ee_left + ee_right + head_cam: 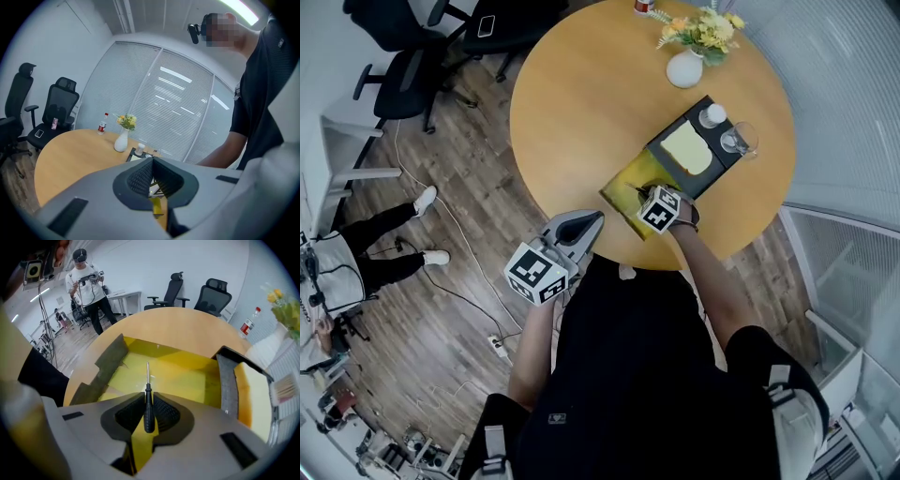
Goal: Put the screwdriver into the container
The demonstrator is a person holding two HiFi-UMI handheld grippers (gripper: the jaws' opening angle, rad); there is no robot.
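A black-handled screwdriver (148, 401) is clamped upright between the pads of my right gripper (148, 397), its thin metal shaft pointing forward. It hangs over the open yellow container (187, 376), which lies near the front edge of the round wooden table (581, 103). In the head view the right gripper (642, 192) sits above that container (623, 180). My left gripper (592, 220) floats at the table's near edge, left of the container. Its pads (140, 177) meet at the tip with nothing between them.
Behind the container lies a black tray (727, 161) with a cream pad, a small white jar and a glass (739, 141). A white vase of flowers (685, 68) and a bottle (643, 5) stand farther back. Office chairs (403, 75) and a standing person (384, 234) are left of the table.
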